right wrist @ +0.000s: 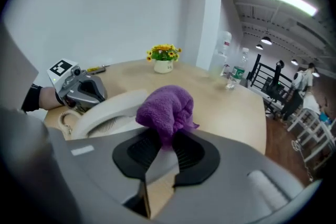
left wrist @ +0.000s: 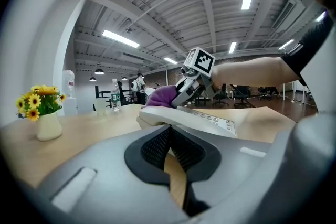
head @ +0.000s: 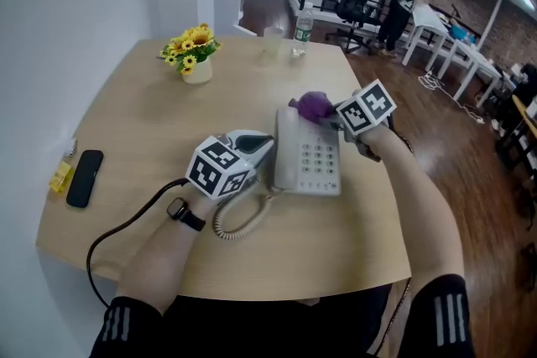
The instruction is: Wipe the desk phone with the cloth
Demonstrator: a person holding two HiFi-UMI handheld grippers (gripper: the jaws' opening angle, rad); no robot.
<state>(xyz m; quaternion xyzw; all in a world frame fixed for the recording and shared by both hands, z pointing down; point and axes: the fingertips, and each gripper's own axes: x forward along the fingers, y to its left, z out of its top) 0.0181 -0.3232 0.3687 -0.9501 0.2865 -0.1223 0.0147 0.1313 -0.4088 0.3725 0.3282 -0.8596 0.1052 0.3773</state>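
The desk phone (head: 307, 155) is set near the worktop's (head: 143, 117) right edge. The cloth (right wrist: 165, 106) (purple, bunched) is pinched in the right gripper's (right wrist: 167, 139) jaws at the phone's far end. The left gripper (left wrist: 169, 131) is closed on nothing, just left of the phone.

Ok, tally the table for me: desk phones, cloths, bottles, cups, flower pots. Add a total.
desk phone: 1
cloth: 1
bottle: 1
cup: 1
flower pot: 1
Total: 5
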